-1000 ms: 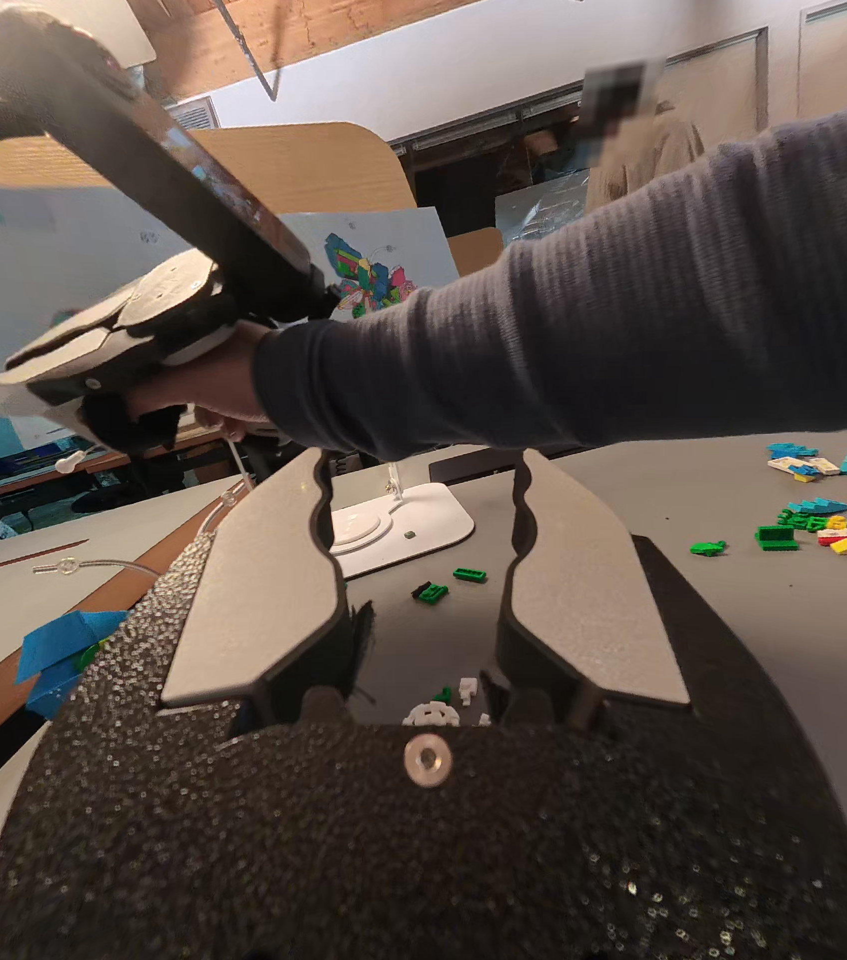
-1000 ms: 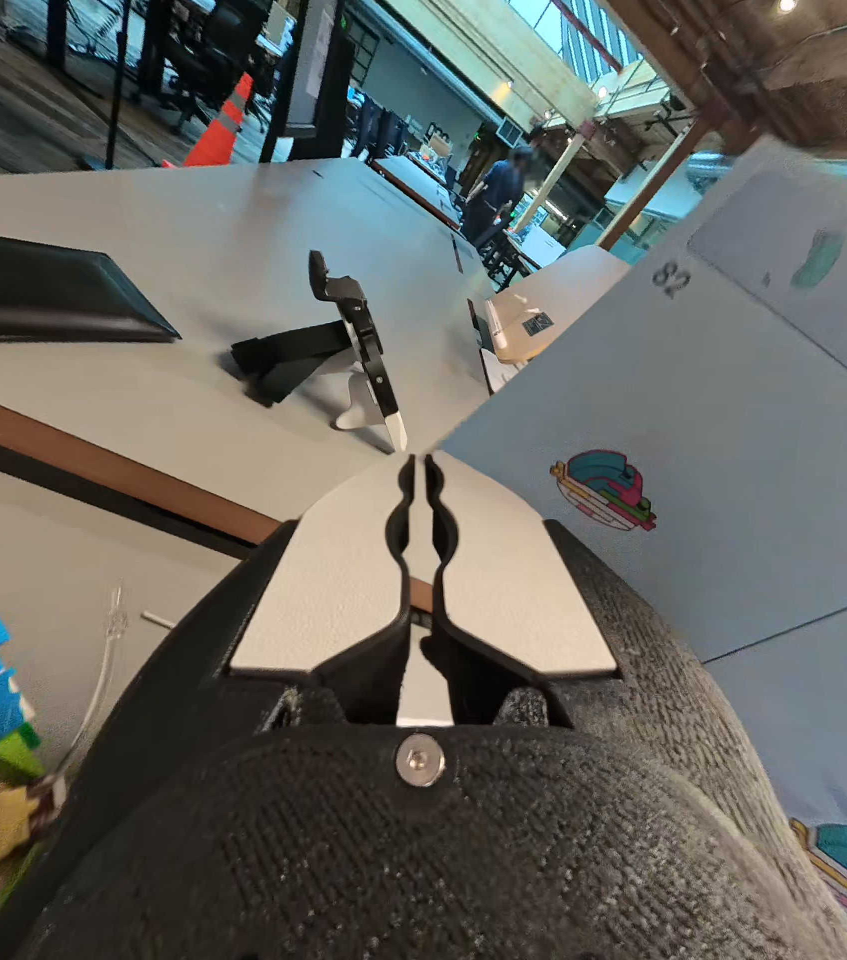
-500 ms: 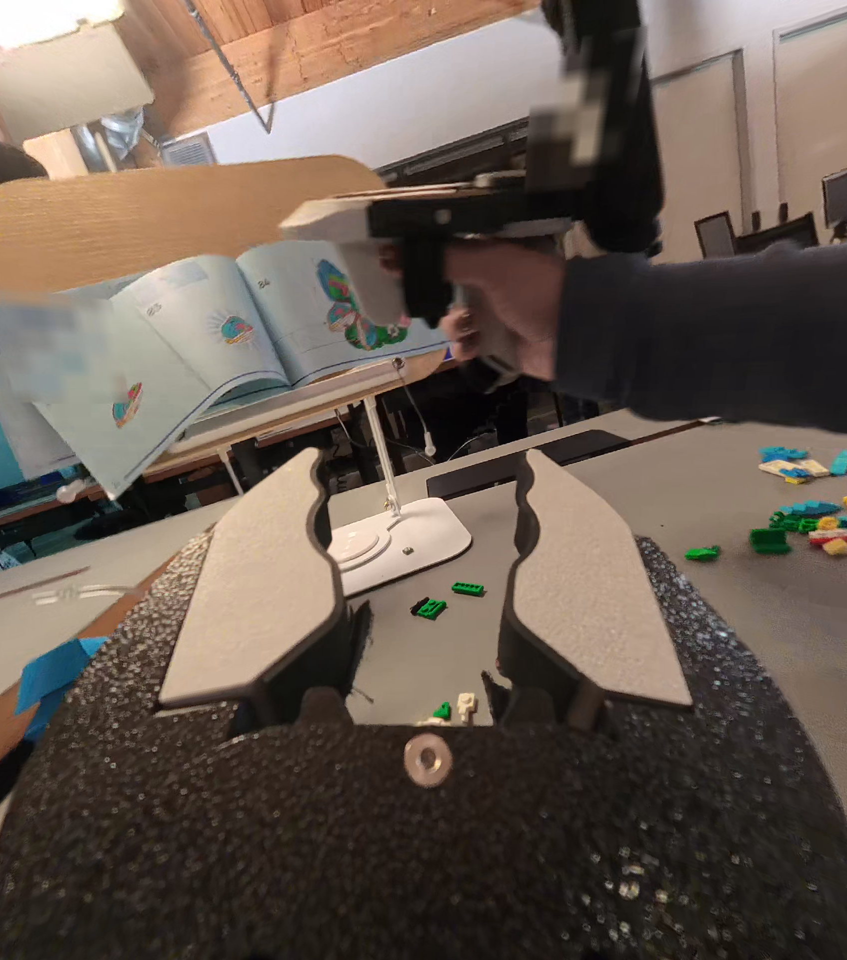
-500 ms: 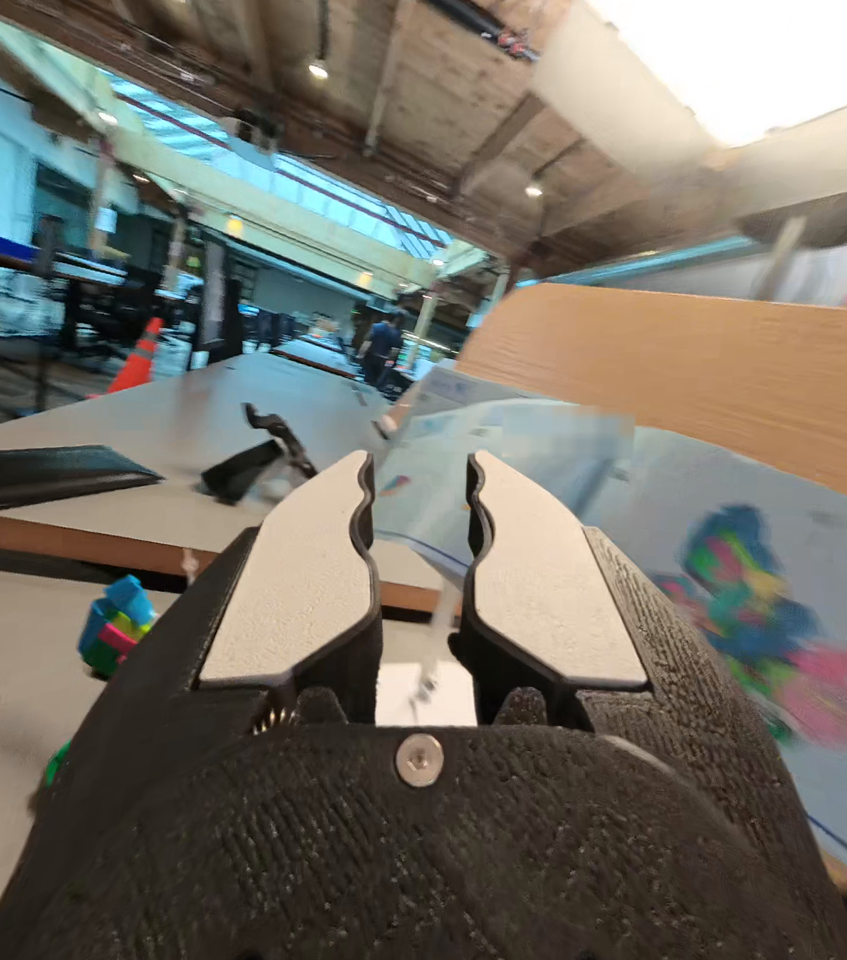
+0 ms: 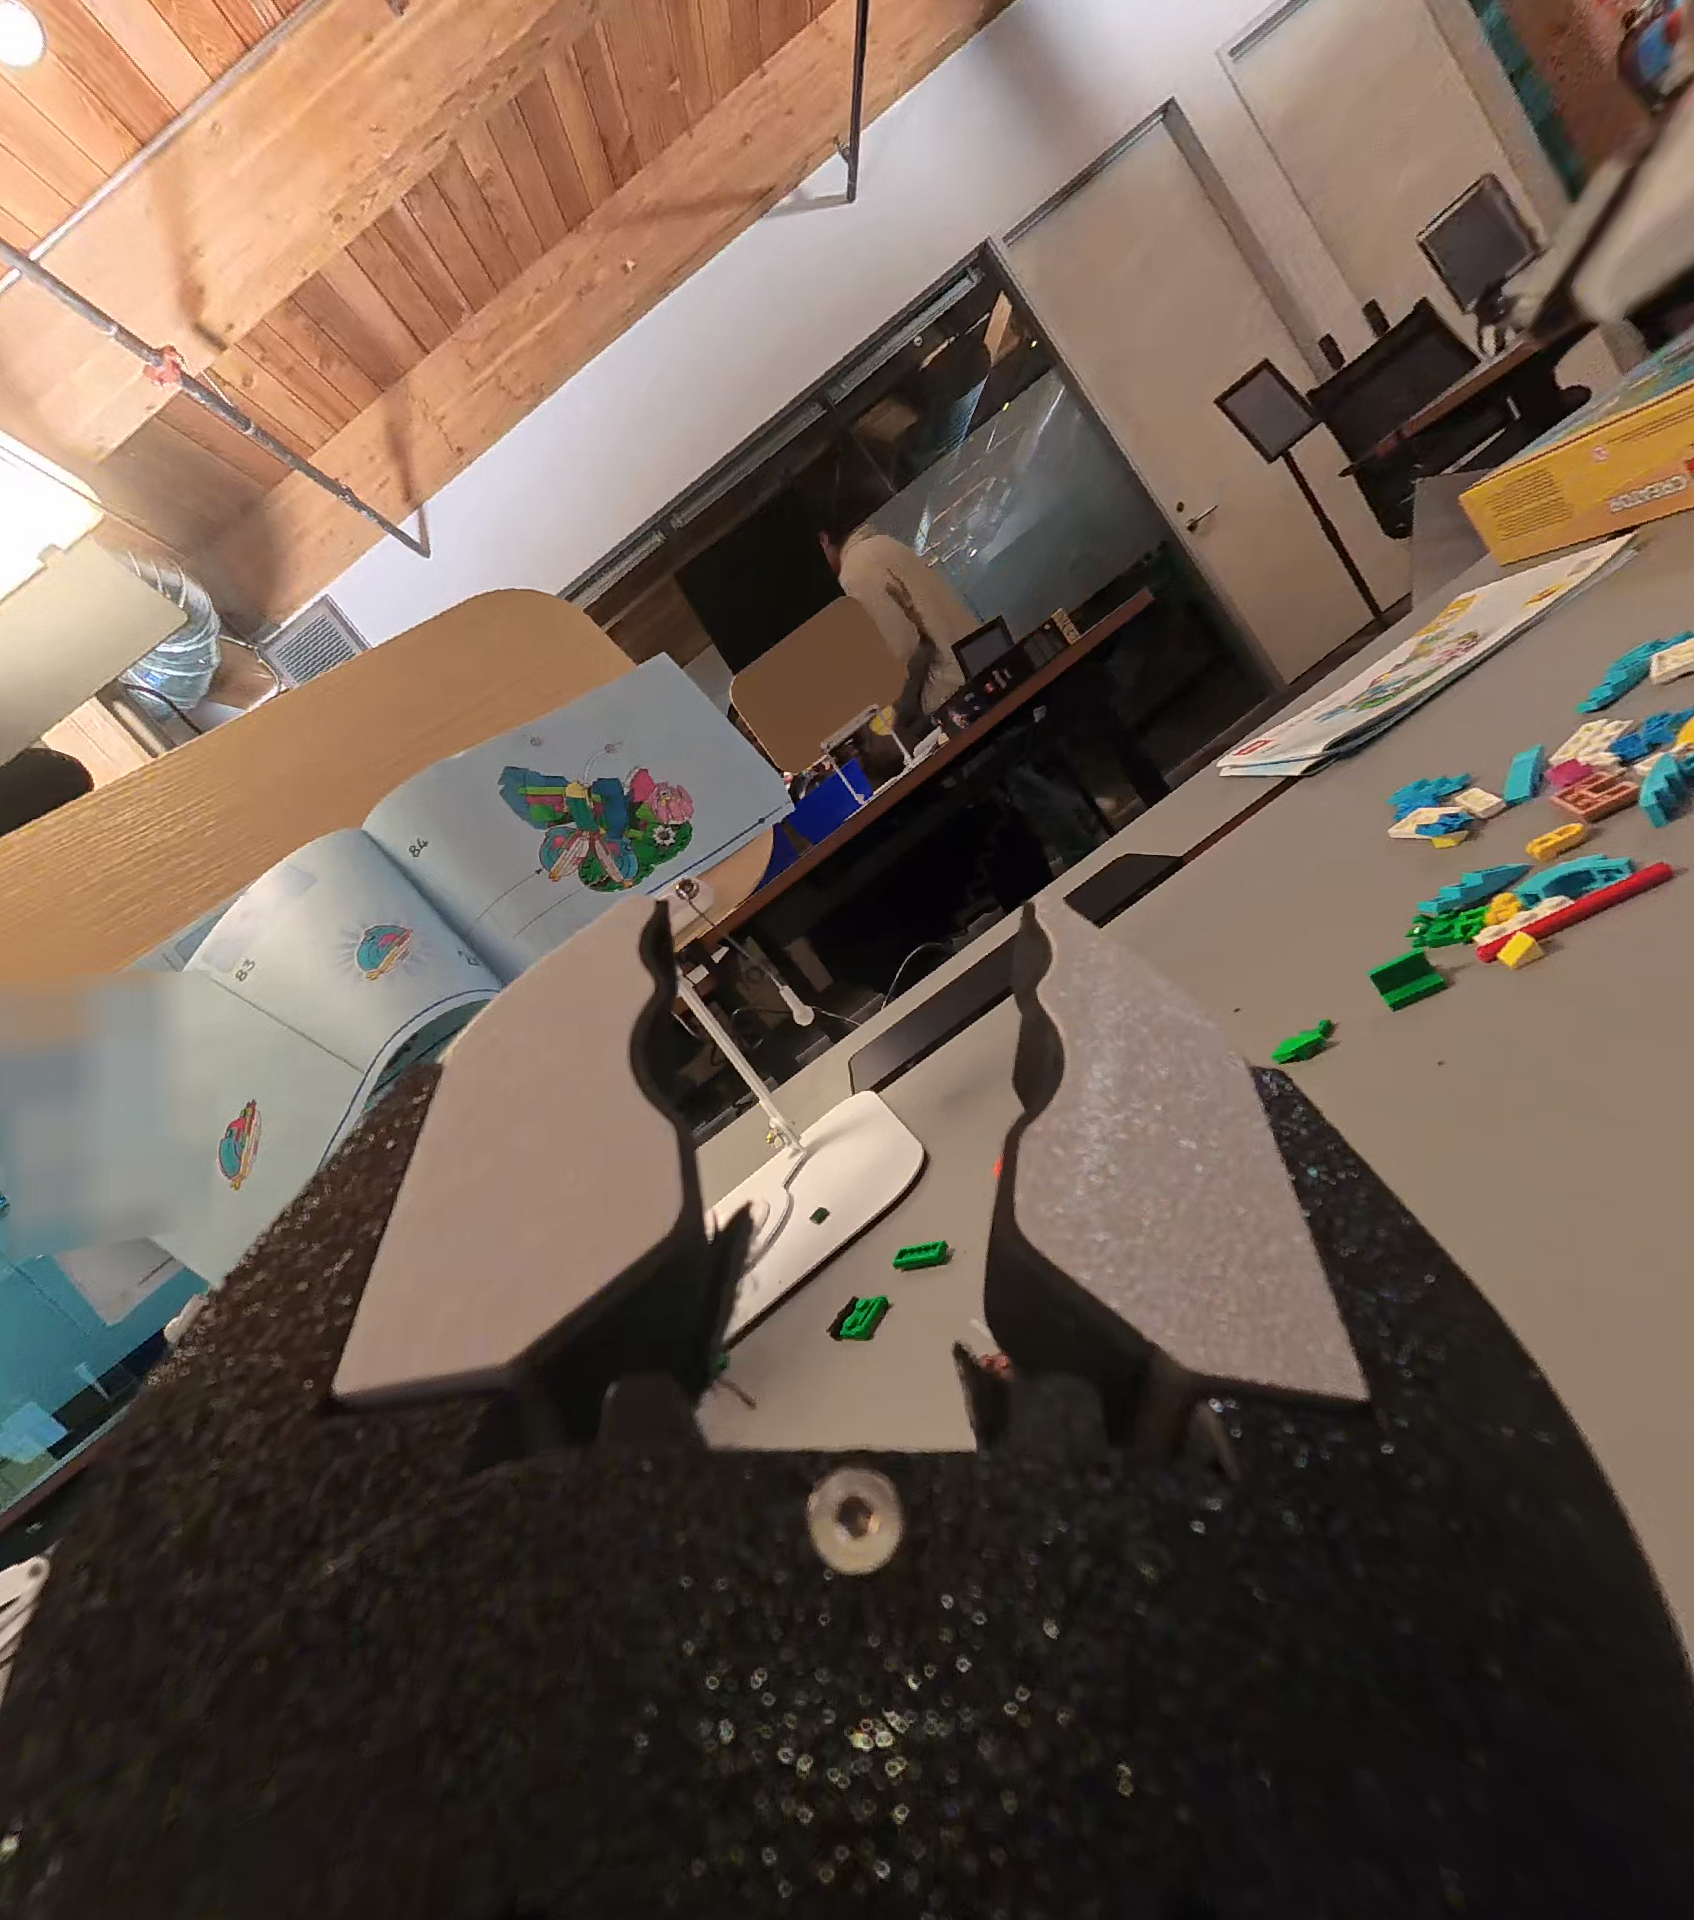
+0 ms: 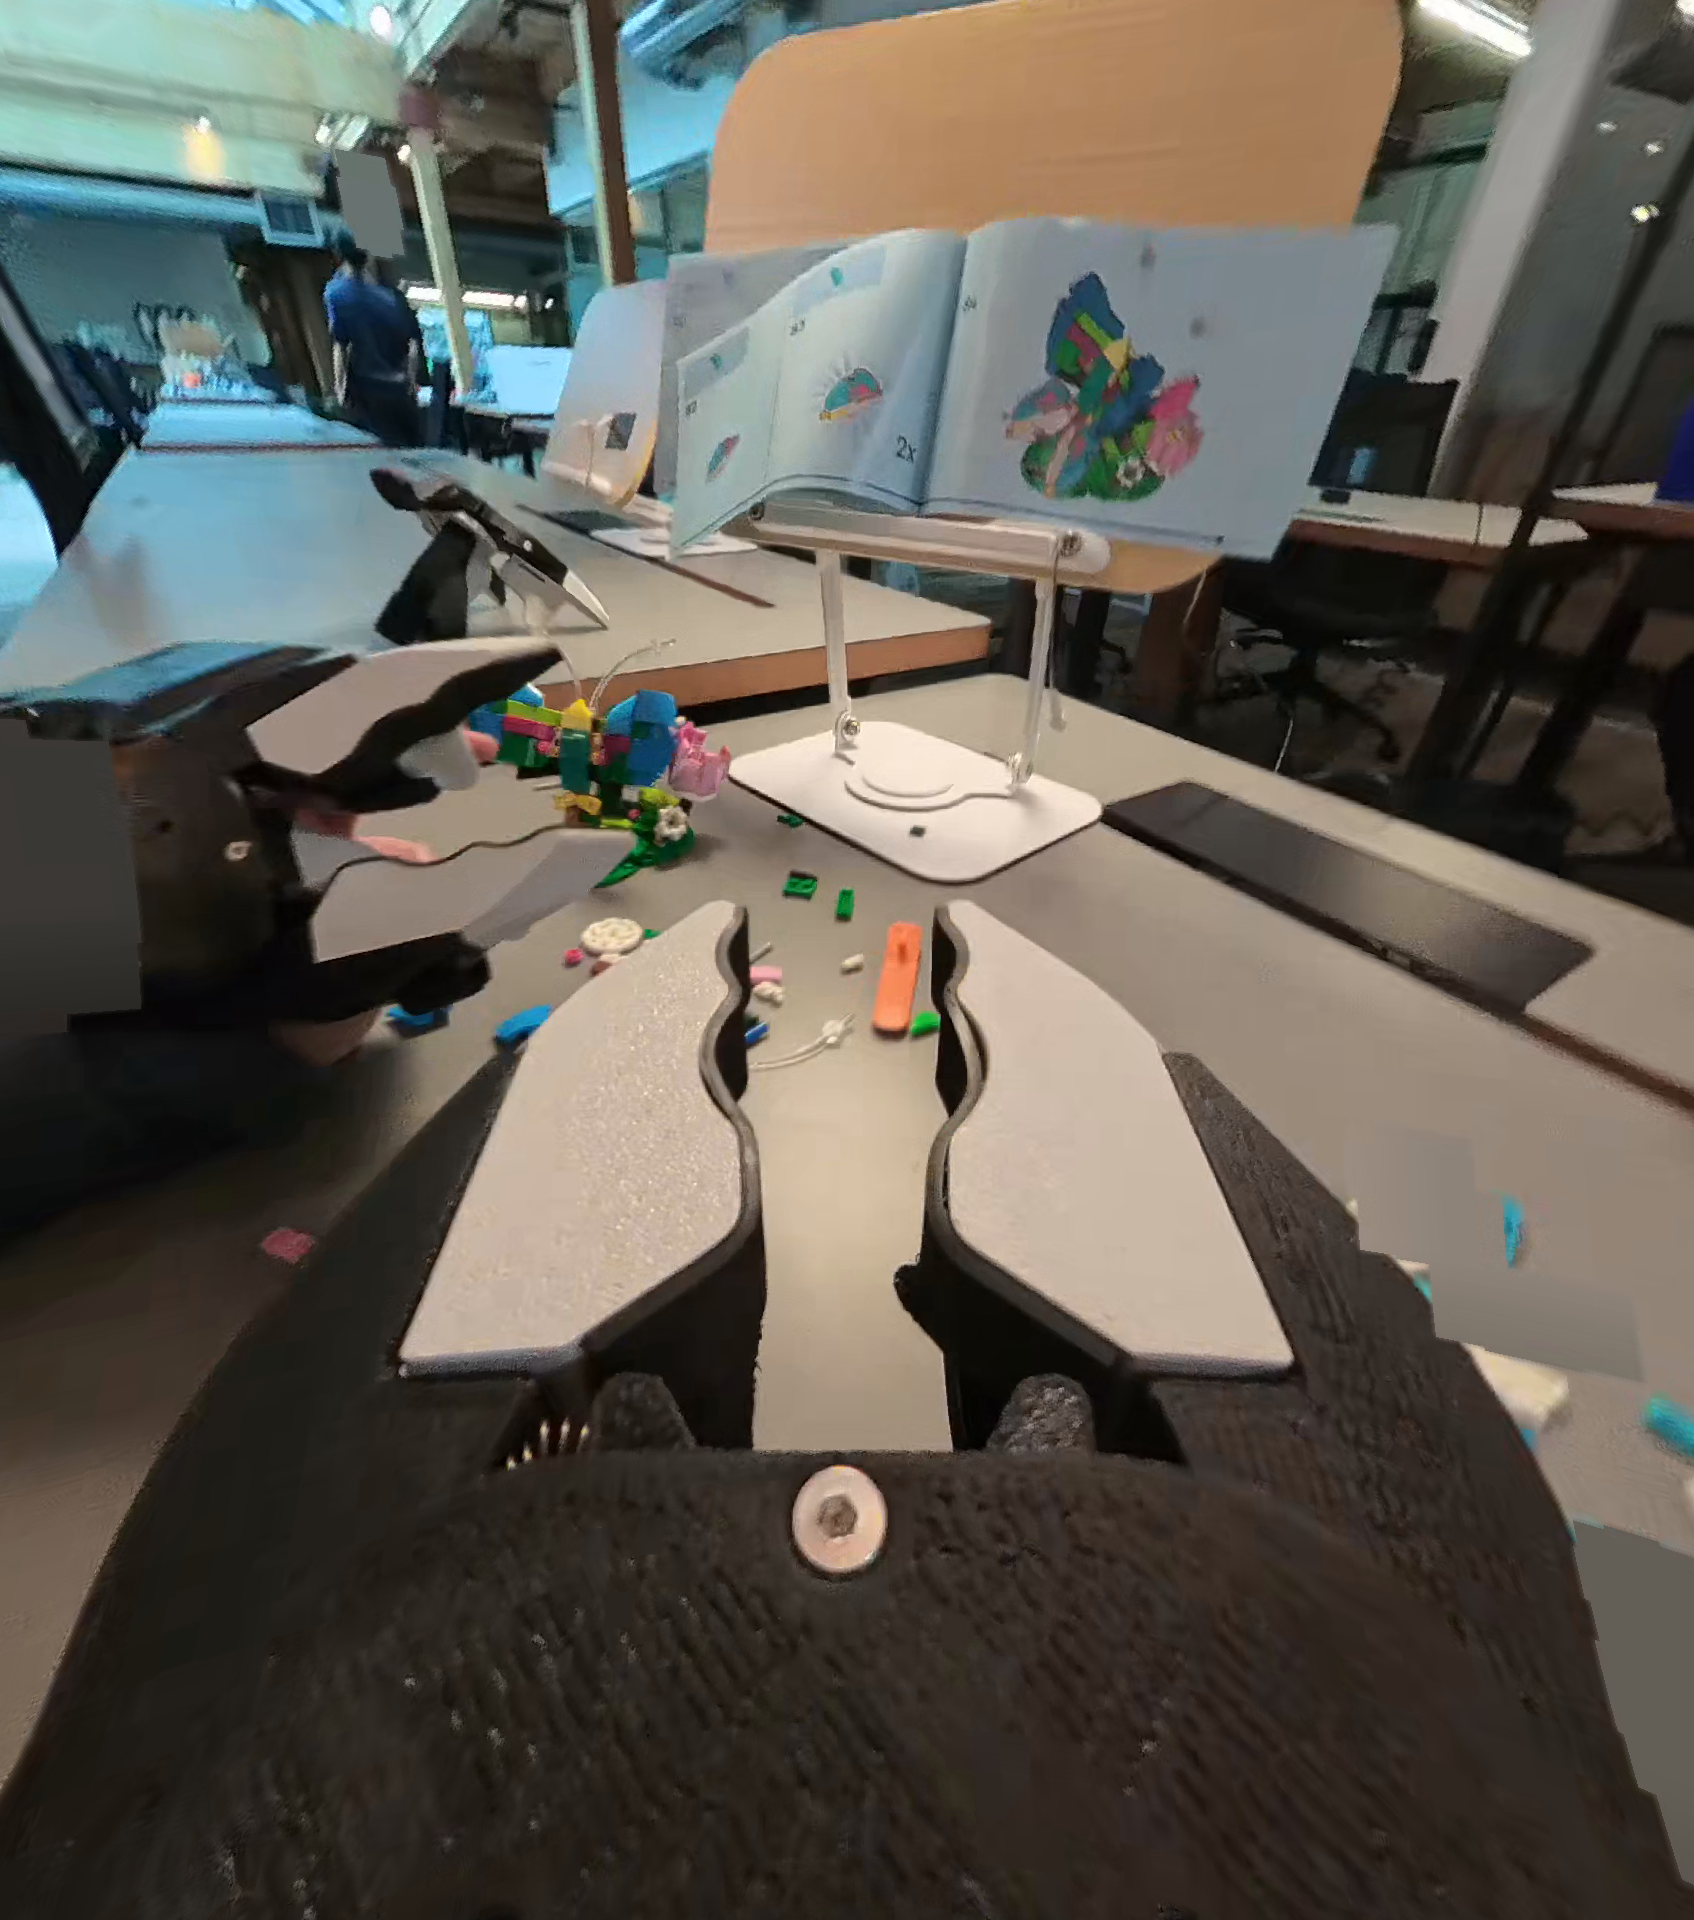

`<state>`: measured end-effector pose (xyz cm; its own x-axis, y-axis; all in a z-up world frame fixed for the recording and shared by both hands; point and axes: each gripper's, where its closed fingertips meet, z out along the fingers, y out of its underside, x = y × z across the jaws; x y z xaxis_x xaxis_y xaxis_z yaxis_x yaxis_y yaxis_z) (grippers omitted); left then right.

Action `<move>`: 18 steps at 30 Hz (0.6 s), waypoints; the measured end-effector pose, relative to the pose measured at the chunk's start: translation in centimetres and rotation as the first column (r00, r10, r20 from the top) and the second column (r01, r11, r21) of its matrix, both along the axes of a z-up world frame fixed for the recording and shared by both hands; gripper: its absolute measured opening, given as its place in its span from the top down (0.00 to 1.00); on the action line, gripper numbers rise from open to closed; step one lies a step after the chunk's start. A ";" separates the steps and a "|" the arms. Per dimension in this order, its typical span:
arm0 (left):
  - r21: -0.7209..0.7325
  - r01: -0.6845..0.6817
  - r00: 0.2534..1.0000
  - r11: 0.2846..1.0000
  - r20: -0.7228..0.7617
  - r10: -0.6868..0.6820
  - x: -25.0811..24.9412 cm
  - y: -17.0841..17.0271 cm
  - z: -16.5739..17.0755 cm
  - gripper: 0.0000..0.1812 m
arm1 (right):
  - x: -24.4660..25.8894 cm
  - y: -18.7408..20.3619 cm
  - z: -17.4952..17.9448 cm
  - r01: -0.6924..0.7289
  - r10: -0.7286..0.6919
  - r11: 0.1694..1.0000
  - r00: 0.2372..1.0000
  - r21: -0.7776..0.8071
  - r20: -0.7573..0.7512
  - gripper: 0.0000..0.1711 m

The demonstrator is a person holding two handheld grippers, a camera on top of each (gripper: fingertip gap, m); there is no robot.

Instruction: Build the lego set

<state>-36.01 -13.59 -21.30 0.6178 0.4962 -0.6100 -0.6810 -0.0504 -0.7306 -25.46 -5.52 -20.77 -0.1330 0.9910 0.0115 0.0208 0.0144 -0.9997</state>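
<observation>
While both my grippers hang above the grey table, neither holds anything: my left gripper gapes wide, my right gripper stands parted too. Just beyond the left one's fingers, the colourful lego model sits on the table beside the white book stand, which carries the open instruction booklet. Loose bricks lie scattered well to the right, and an orange brick separator is just ahead of my right jaws.

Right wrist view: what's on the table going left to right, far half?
Left tongs → butterfly lego model → white book stand base → flat black slab.
</observation>
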 end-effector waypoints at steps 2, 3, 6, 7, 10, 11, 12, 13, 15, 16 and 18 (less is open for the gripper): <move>0.006 -0.003 1.000 1.000 0.005 0.003 -0.1 -0.1 0.0 0.66 | 0.8 -0.8 -1.7 0.043 -0.043 0.999 0.999 -0.015 -0.015 0.82; 0.019 -0.023 1.000 1.000 0.012 0.022 -0.6 -0.4 0.2 0.66 | 0.8 -1.0 -2.3 0.064 -0.063 0.998 0.998 0.016 -0.020 0.82; 0.125 -0.110 0.990 0.986 0.102 0.098 -3.1 -2.9 1.4 0.66 | -0.4 -0.2 -2.6 0.197 -0.179 0.961 0.978 0.193 -0.106 0.81; 0.170 -0.144 0.982 0.975 0.144 0.121 -4.1 -4.1 1.9 0.66 | -0.6 0.4 -2.6 0.256 -0.225 0.940 0.962 0.227 -0.153 0.82; 0.269 -0.231 0.958 0.935 0.232 0.170 -6.4 -7.2 2.7 0.66 | -0.7 0.7 -3.3 0.327 -0.275 0.904 0.938 0.276 -0.210 0.83; 0.280 -0.250 0.952 0.927 0.243 0.184 -6.8 -7.7 2.7 0.66 | -0.5 0.5 -3.2 0.327 -0.267 0.897 0.937 0.297 -0.223 0.83; 0.281 -0.263 0.949 0.923 0.249 0.195 -7.0 -8.0 2.6 0.66 | -0.3 0.4 -3.1 0.325 -0.258 0.893 0.936 0.312 -0.238 0.83; 0.275 -0.266 0.947 0.924 0.252 0.197 -7.1 -7.9 2.4 0.66 | -0.3 0.2 -3.1 0.320 -0.249 0.892 0.937 0.319 -0.245 0.84; 0.247 -0.258 0.947 0.934 0.254 0.195 -7.0 -7.4 1.9 0.66 | -0.1 0.4 -3.0 0.331 -0.258 0.890 0.933 0.315 -0.250 0.85; 0.228 -0.254 0.949 0.940 0.245 0.197 -6.9 -7.0 1.6 0.66 | -0.1 0.4 -3.0 0.332 -0.258 0.890 0.932 0.314 -0.253 0.85; 0.196 -0.244 0.955 0.950 0.219 0.200 -6.6 -6.4 1.3 0.66 | -0.1 -0.1 -3.0 0.305 -0.226 0.891 0.940 0.336 -0.256 0.85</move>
